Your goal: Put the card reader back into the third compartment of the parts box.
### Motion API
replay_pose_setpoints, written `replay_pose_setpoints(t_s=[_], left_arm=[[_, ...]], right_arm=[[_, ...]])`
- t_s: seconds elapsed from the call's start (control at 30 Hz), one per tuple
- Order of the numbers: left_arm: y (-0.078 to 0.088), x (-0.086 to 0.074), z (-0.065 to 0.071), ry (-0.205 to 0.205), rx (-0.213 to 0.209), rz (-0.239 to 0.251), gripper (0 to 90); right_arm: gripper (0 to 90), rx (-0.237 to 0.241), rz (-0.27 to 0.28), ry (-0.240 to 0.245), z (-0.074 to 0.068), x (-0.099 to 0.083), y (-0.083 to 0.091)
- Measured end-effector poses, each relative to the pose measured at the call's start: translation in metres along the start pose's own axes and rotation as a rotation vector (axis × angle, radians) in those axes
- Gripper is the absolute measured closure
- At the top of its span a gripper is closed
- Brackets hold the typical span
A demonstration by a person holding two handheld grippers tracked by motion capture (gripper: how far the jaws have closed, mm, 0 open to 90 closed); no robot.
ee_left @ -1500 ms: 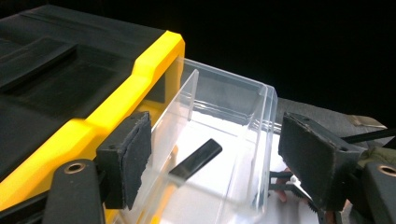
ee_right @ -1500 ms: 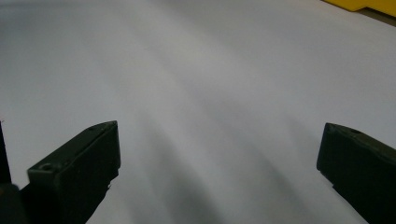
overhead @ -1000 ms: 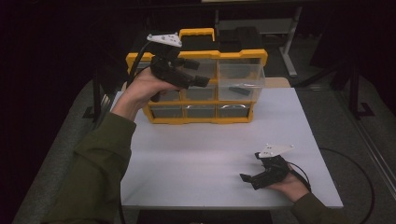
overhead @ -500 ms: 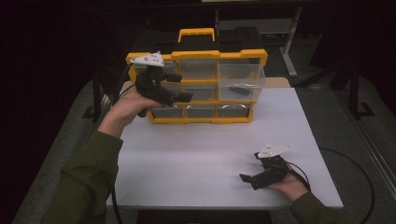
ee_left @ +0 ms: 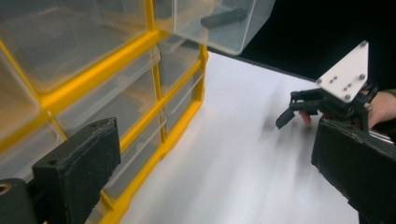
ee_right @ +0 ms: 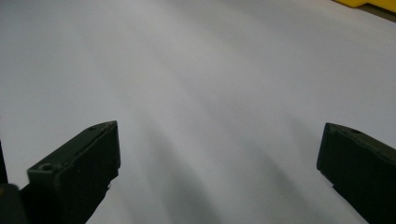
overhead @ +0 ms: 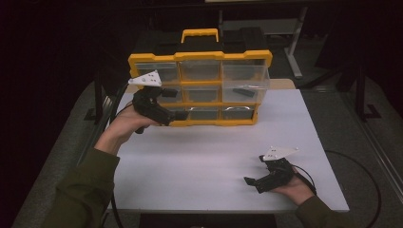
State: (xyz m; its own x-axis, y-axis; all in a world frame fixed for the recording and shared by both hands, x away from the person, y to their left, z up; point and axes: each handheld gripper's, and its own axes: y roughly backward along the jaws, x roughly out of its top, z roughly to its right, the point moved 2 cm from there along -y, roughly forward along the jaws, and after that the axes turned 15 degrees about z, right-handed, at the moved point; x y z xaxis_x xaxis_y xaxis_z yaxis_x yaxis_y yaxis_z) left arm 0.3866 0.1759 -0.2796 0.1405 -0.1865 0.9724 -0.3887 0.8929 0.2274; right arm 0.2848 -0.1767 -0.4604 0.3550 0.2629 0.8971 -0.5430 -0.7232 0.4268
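Observation:
A yellow organizer (overhead: 199,56) with clear drawers and a top handle stands at the back of the white table (overhead: 209,152). Its right middle drawer (overhead: 244,85) sticks out with a dark piece (overhead: 247,91) inside. My left gripper (overhead: 167,105) hovers at the organizer's lower left corner; its jaws have just been opening and nothing is between them. In the left gripper view the open left gripper (ee_left: 215,140) looks past the organizer's frame (ee_left: 154,70) along the table. My right gripper (overhead: 254,172) rests low at the near right, open, over bare table (ee_right: 210,70).
The left gripper view also catches the right gripper (ee_left: 292,112) farther off. Dark floor and a metal frame (overhead: 294,42) lie behind the table. A cable (overhead: 366,175) loops off the right side. White surface stretches between the two hands.
The left hand has come down and to the left, from the upper drawers to the organizer's lower left corner, and its jaws have spread. The right hand has kept still.

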Motion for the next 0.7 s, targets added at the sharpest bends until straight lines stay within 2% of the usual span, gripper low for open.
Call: replay_pose_setpoints(t_s=[0.13, 0.37, 0.7], left_arm=[[0.003, -0.013, 0.004, -0.007, 0.012, 0.004, 0.0], [0.011, -0.036, 0.007, 0.004, 0.030, 0.010, 0.0], [0.021, -0.069, 0.011, 0.003, 0.062, -0.007, 0.0]], right_arm=[[0.0, 0.003, 0.000, 0.003, 0.000, 0.000, -0.001], [0.0, 0.005, 0.002, 0.004, 0.000, 0.000, -0.001], [0.0, 0.010, 0.000, 0.009, 0.000, 0.000, 0.000]])
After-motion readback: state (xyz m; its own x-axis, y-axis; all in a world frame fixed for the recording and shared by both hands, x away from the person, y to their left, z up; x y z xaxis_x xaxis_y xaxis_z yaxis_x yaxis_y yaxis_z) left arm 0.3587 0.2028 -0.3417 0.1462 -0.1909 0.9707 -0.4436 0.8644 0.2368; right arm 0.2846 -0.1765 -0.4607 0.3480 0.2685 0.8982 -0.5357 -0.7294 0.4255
